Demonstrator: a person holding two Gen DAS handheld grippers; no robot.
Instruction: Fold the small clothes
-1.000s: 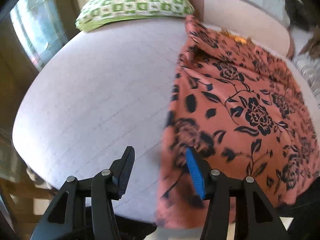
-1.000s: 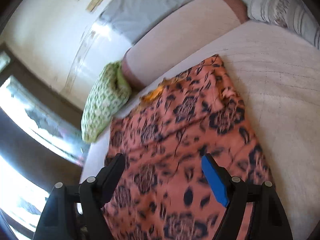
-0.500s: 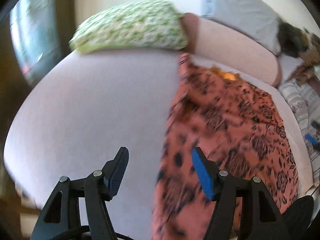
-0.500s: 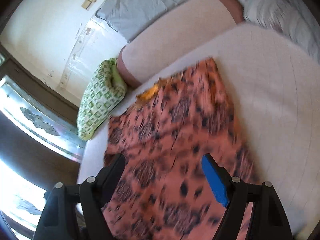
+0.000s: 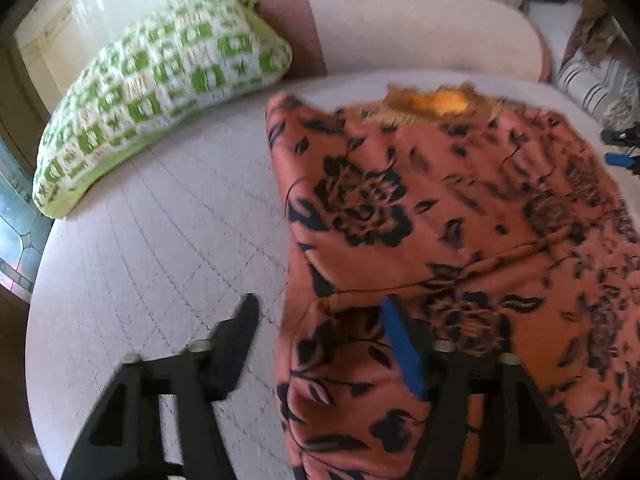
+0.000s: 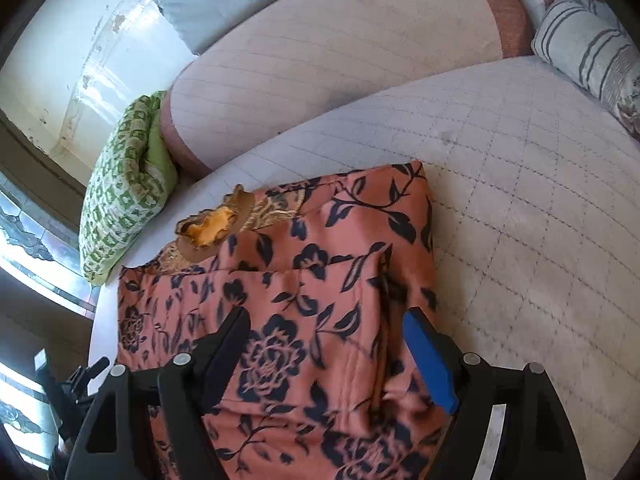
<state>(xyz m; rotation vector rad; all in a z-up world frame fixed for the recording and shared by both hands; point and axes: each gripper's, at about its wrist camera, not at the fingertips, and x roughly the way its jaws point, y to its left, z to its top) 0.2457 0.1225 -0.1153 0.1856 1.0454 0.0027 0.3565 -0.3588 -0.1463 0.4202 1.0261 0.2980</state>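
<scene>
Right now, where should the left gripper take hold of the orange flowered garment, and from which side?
Probably the garment's left edge. It lies flat on the bed as a raised fold; the open left gripper already straddles it, so come in low from the bare side.

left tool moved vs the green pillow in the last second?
Yes. In the left wrist view the left tool has gone forward along the garment: the green pillow sits larger and nearer, jaws open.

The garment lies on the bed. A pillow lies far left of it, a bolster behind it, a cushion far right.
</scene>
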